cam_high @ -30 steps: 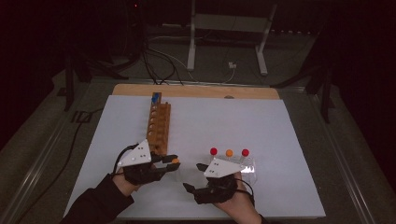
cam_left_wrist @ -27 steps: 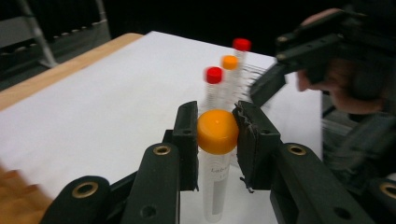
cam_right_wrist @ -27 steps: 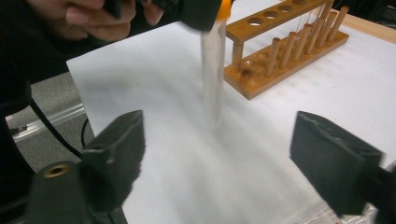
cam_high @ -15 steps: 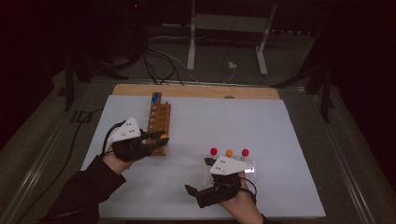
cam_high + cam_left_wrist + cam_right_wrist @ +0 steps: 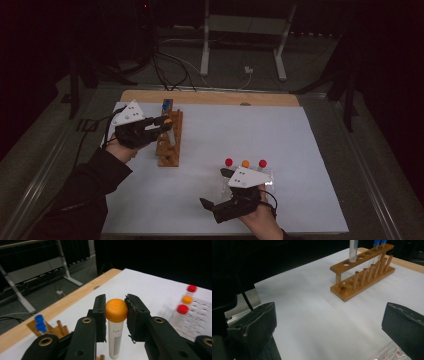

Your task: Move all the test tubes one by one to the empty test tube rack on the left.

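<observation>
High view: the left gripper (image 5: 162, 122) holds an orange-capped tube (image 5: 167, 121) upright over the wooden rack (image 5: 169, 142), probably so it can drop straight into a hole. Well to the rack's right, the right gripper (image 5: 216, 189) hangs beside 3 capped tubes in a clear tray (image 5: 270, 176).

Left gripper view: both pads clamp the orange-capped tube (image 5: 116, 325) just under its cap, keeping it vertical; 2 blue-capped tubes (image 5: 40, 322) stand in the rack.

Right gripper view: jaws spread wide, nothing between them, having just opened; the wooden rack (image 5: 362, 277) lies ahead with the held tube's tip above a hole.
</observation>
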Motion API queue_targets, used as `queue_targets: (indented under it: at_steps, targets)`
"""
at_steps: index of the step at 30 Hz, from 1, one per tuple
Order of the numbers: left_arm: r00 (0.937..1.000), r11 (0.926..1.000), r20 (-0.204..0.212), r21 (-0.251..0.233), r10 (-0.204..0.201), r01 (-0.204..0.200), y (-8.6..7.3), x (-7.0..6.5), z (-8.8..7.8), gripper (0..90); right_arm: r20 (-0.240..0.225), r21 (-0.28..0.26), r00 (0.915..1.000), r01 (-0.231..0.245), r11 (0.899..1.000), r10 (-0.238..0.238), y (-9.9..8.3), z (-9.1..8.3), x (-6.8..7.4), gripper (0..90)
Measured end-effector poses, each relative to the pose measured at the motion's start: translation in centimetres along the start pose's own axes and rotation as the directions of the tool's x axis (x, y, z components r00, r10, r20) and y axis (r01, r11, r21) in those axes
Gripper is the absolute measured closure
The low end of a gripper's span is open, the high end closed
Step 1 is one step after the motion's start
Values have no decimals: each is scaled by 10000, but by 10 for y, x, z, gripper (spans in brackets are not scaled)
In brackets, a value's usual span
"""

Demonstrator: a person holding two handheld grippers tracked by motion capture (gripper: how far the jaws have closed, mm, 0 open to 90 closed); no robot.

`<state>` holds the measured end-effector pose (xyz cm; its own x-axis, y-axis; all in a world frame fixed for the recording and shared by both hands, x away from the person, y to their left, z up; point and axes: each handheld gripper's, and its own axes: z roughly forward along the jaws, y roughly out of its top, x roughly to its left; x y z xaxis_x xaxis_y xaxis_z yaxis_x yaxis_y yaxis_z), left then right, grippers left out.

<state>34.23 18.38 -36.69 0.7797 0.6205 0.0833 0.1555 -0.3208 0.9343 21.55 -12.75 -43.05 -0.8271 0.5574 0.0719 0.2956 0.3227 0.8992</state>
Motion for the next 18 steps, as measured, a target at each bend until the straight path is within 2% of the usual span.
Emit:
queue_targets:
  at_steps: [9,10,14,18]
  targets:
    - [9970,9998,-750,62,-165,170,7,24,11,721,-70,-56,9999,97,9999,-97,1,-1,1,0]
    - [9955,9998,-942,158,-79,94,7,27,13,721,-76,-66,9999,94,9999,-94,0,-1,1,0]
    - [9910,9993,-1304,174,-306,332,4,40,23,721,-117,-57,9999,64,10000,-65,0,0,0,0]
    - [9825,9989,-1813,112,-438,466,0,50,32,721,-133,-68,9999,75,9999,-76,0,-1,1,0]
